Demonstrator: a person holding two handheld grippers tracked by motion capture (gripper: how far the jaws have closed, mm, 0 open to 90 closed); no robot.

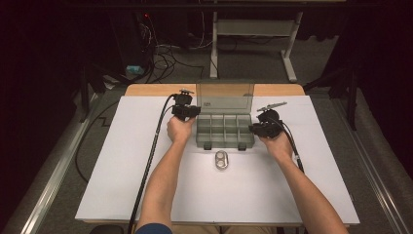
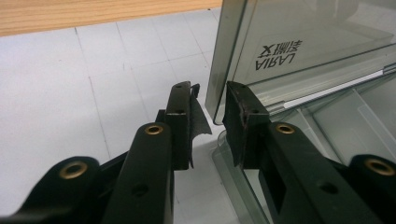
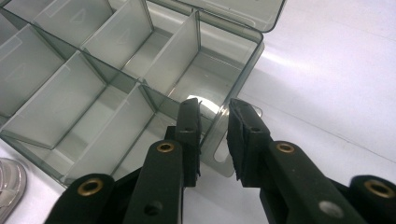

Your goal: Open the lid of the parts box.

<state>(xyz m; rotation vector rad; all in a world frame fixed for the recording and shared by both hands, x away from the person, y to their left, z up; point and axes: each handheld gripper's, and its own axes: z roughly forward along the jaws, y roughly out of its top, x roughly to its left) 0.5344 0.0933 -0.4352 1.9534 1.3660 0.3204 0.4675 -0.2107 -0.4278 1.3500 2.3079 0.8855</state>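
Note:
A clear grey compartment box [image 1: 201, 139] stands mid-table with its lid [image 1: 225, 96] raised at the back and its cells empty. My left gripper [image 1: 191, 111] is at the box's left rear corner. In the left gripper view its jaws [image 2: 210, 93] stand apart astride the lid's lower corner [image 2: 219, 70] and the box's side wall, a gap showing beside the left pad. My right gripper [image 1: 253, 128] is at the box's right side. Its jaws [image 3: 214, 109] straddle the box's right wall [image 3: 243, 74], one pad inside the cell, without pressing.
A small oval metal piece [image 1: 222, 160] lies on the white sheet [image 1: 146, 185] just in front of the box, also at the edge of the right gripper view [image 3: 9, 184]. Bare wood [image 1: 146, 89] shows along the table's far edge. Cables trail off the left side.

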